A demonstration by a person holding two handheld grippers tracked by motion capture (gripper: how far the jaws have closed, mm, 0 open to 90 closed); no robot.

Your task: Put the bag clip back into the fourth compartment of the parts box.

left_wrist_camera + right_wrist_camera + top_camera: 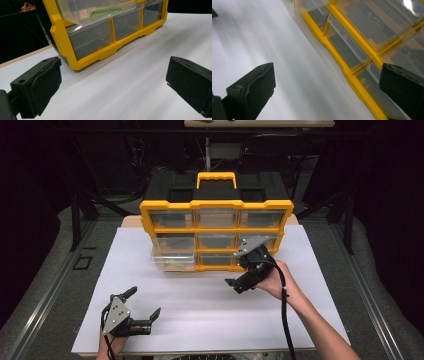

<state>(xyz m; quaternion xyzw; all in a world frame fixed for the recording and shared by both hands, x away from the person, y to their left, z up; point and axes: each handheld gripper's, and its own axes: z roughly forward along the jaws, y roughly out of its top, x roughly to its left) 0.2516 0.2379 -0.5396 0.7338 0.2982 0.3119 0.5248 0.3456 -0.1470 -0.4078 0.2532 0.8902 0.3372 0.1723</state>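
The left hand-held gripper (144,303) is held low over the near left part of the counter (210,320), above the white sheet. Its two black jaws are spread wide and nothing is held between them; in the left gripper view only bare white surface is seen between the pads (41,85). The person's left hand (111,342) is seen at the bottom edge of the high view.

Farther in, the right hand-held gripper (234,282) is held by the right hand (274,279) above the counter, just in front of the lower right corner of the organizer (216,205). Its jaws are also wide open and empty. In the right gripper view one pad (253,87) is seen over the white surface and the other before the yellow frame and its clear drawers. A black cable (286,320) is seen to trail from this gripper along the forearm.

The yellow organizer stands upright at the far side of the white sheet, with a yellow handle (216,177) on top and three rows of three clear drawers. The drawer (173,258) at the left of the middle row is pulled out toward the person. A light green object (103,11) is seen lying inside it; what it is cannot be told. The other drawers are seen pushed in.
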